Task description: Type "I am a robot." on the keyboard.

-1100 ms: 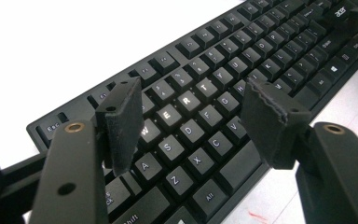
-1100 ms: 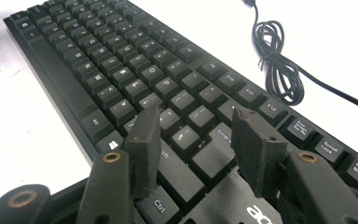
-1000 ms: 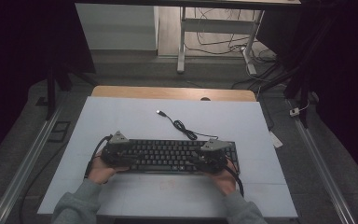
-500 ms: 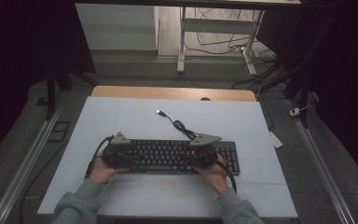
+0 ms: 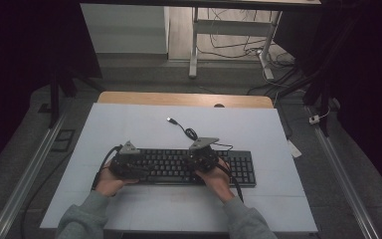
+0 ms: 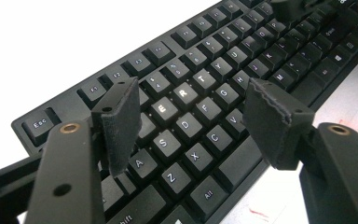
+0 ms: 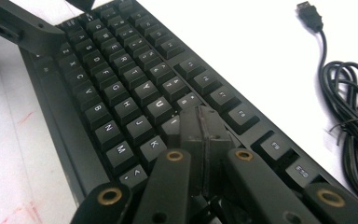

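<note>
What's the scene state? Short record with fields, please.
surface: white table
keyboard: black, flat on the table
cable: coiled, USB plug free, beyond the keyboard
left gripper: open above the left-hand letter keys, nothing between the pads
right gripper: jaws just closed, pads together, tips at the keys by K
hands: one on each gripper

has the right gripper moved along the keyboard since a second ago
Yes. In the high view the right gripper has slid leftward along the keyboard, from its right end to left of the number pad, its jaws closing with nothing between them.
</note>
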{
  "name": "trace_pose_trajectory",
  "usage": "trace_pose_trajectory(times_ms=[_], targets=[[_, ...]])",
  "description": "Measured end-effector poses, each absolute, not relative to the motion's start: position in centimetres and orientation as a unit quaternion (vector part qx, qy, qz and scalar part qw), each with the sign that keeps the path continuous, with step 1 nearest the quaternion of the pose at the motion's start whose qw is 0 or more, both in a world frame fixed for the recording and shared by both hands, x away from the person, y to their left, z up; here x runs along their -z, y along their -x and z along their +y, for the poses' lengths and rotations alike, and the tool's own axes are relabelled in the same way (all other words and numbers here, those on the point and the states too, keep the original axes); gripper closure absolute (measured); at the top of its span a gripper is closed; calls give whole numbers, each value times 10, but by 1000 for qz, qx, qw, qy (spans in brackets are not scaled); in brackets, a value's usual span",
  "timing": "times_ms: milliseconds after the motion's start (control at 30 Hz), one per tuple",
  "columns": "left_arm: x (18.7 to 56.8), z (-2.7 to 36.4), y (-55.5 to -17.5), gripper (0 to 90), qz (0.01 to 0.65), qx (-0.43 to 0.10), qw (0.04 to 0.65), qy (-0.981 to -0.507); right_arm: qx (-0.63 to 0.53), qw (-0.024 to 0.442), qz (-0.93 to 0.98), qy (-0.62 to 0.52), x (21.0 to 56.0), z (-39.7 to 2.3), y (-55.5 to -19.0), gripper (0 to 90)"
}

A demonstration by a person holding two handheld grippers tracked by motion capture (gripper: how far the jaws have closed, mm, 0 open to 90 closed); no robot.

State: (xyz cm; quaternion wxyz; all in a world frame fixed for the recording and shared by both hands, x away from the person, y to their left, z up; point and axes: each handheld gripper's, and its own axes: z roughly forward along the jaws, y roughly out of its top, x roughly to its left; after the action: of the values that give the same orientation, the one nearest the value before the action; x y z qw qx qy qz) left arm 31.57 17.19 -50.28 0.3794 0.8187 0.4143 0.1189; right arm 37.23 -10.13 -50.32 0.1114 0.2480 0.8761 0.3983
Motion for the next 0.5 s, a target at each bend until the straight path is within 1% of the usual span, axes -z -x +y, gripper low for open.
trace_pose_trajectory(times_ms=[267, 500], targets=[[504, 173, -316, 370, 418, -121, 376, -818, -384, 106, 882, -251, 509, -97, -376, 894], [505, 173, -315, 369, 419, -124, 375, -818, -378, 111, 885, -248, 512, -93, -378, 895]])
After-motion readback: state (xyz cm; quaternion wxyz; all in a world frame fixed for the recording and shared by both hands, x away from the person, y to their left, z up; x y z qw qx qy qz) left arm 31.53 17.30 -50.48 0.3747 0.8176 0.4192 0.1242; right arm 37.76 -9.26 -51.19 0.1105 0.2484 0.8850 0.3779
